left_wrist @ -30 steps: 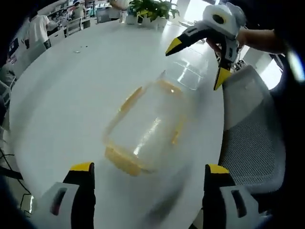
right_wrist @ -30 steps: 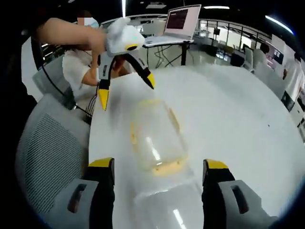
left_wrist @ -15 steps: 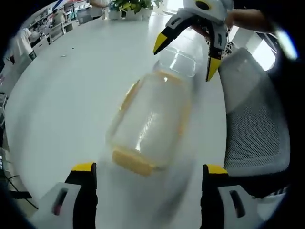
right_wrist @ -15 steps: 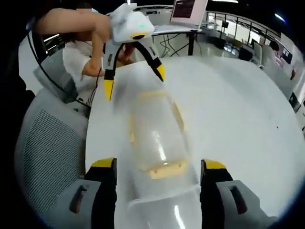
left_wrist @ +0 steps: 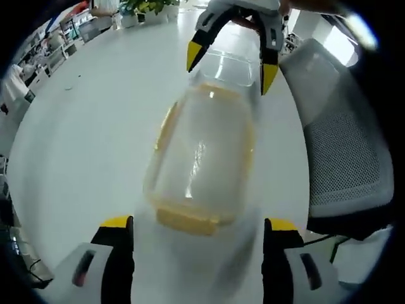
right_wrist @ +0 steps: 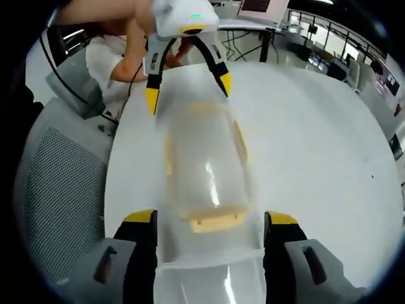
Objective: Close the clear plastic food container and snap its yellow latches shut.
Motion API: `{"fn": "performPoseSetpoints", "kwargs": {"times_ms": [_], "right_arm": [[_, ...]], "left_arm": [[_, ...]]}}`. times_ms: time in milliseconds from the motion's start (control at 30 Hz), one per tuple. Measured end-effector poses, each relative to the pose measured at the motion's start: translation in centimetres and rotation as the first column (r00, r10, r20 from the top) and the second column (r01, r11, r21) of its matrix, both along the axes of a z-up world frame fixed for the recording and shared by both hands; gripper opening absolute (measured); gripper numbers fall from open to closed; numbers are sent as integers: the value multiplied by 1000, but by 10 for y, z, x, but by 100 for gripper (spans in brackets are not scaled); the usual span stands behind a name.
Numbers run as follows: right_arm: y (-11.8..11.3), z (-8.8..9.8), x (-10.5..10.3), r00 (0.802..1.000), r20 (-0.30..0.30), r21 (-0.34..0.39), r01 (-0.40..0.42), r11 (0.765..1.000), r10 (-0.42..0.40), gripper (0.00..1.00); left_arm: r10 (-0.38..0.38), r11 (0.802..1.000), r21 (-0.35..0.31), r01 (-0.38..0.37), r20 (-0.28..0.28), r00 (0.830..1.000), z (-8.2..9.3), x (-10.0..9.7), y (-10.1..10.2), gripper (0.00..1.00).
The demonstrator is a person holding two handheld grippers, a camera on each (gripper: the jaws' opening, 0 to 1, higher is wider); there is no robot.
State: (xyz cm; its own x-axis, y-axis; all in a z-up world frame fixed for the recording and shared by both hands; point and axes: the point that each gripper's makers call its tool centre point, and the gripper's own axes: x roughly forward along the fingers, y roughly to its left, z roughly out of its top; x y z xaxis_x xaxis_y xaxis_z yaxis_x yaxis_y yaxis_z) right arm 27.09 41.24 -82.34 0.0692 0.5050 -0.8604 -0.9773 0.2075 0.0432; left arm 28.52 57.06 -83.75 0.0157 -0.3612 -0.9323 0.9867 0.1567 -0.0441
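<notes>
A clear plastic food container (left_wrist: 202, 158) with yellow latches (left_wrist: 188, 220) lies on the white table (left_wrist: 82, 120). In the left gripper view, my left gripper (left_wrist: 196, 256) is open at its near end, jaws to either side of the yellow end latch. The right gripper (left_wrist: 229, 54) is open at the far end. In the right gripper view the container (right_wrist: 205, 168) runs away from my open right gripper (right_wrist: 209, 253), and a clear lid part (right_wrist: 209, 282) lies between the jaws. The left gripper (right_wrist: 188, 82) hangs open over the far end.
A grey mesh chair (left_wrist: 342, 139) stands at the table's edge (right_wrist: 54, 183). A person's hand and sleeve (right_wrist: 120, 44) hold the far gripper. A laptop (right_wrist: 259, 6), desks and plants (left_wrist: 149, 7) stand in the background.
Both grippers have closed in on the container from opposite ends; it now looks larger and more centred between the jaws in each view. The container itself has stayed on the table.
</notes>
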Motion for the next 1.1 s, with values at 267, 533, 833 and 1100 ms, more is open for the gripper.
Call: {"fn": "performPoseSetpoints", "kwargs": {"times_ms": [267,533,833,1100], "right_arm": [[-3,-9,3,999,23,-66,-41,997,42,61],[-1,-15,10,997,22,-113,-68,991,71,58],[-3,-22,8,995,-11,-155,-100,983,99,54],[-5,-27,11,993,3,-201,-112,973,115,41]], "left_arm": [[-51,998,32,51,5,999,-3,5,1,78],[-87,995,45,86,13,996,-5,9,-2,65],[-128,989,70,127,6,992,-10,9,2,52],[-149,987,77,145,49,988,-12,18,0,41]]}}
